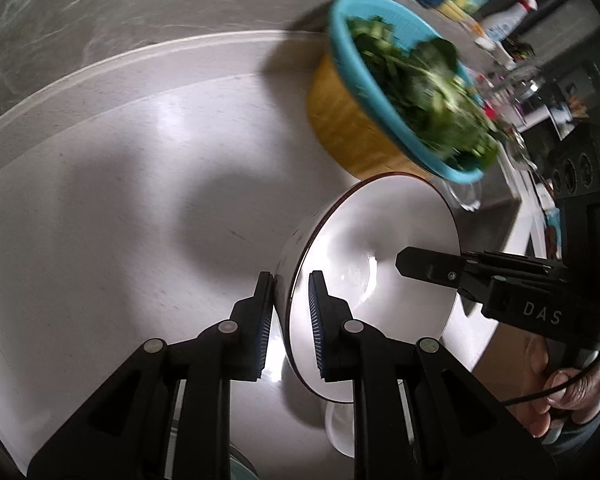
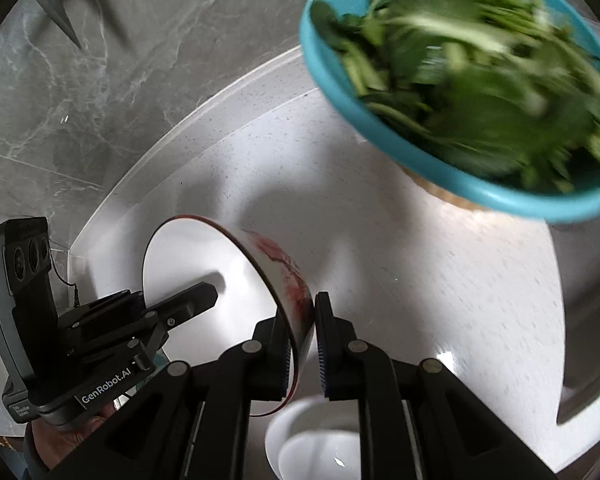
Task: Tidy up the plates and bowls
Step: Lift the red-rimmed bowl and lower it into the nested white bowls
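White bowl (image 1: 364,240) with a dark red rim is held up off the white countertop (image 1: 100,200), tilted so its opening faces the left-wrist camera. Left gripper (image 1: 290,320) is nearly closed on the bowl's near-left wall: one blue-ribbed pad outside, the other inside, both pressing the rim. Right gripper (image 2: 302,344) pinches the opposite wall in the same manner, jaws almost together, one pad on the red-splashed outer surface, one inside; in the left-wrist view it enters from the right, and a hand (image 1: 556,384) grips its handle at the lower right. In the right-wrist view the bowl (image 2: 220,264) sits left of centre, with the left gripper (image 2: 196,300) reaching into it from the lower left. Directly below the held bowl, at the near edge of both views, lies a second white bowl (image 2: 312,440), partly hidden by the gripper linkages. Far right on the counter: a teal colander (image 1: 380,60) heaped with leafy greens (image 1: 420,92), seated on a yellow basin (image 1: 344,128); both are blurred. Grey marbled wall (image 2: 80,100) runs behind the counter. Bottles and packets (image 1: 480,4) stand along the far right edge, too blurred to identify. Bowl's shadow falls on the counter left of it
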A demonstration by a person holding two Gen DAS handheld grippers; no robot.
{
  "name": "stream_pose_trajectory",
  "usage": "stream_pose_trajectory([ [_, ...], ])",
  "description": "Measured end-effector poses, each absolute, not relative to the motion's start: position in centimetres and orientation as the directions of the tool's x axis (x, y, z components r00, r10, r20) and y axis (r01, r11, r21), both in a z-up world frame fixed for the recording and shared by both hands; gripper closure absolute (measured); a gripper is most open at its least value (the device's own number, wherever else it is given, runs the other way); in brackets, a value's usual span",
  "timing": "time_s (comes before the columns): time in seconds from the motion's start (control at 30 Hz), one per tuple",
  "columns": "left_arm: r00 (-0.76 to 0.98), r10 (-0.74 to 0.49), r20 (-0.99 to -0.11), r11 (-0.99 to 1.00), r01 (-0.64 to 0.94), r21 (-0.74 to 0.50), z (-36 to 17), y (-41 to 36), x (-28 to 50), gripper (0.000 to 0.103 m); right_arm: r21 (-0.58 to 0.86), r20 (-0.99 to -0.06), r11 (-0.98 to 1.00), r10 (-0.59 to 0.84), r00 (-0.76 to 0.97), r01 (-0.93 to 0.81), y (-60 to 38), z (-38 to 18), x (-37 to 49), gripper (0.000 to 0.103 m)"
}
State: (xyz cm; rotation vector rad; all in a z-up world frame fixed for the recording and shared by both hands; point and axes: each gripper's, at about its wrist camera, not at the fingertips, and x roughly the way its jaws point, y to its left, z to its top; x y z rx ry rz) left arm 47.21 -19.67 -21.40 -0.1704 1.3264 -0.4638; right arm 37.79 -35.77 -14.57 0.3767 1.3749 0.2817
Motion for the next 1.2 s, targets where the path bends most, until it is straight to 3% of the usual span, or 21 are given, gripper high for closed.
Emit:
stream_pose_trajectory([
  [0.37,0.092,-0.459,-0.883,0.862,0.288,-0.418,-20.3,-23.7,40.7,0.088,0.422,-0.901,0.902,0.405,0.156,0.09,-39.7,-14.1,31.5,0.089],
  [0.87,0.032,-0.421,-0.907,0.87,0.296,-0.394,-24.0,-25.4,34.0,0.088,0.388,-0.922,0.915,0.384,0.06,0.11,-40.6,-17.6,25.0,0.089],
  [1.2,0.016,-0.396,-0.918,0.877,0.302,-0.373,-26.4,-26.8,33.9,0.084,0.342,-0.939,0.936,0.336,0.07,0.085,-40.5,-18.1,25.1,0.087],
])
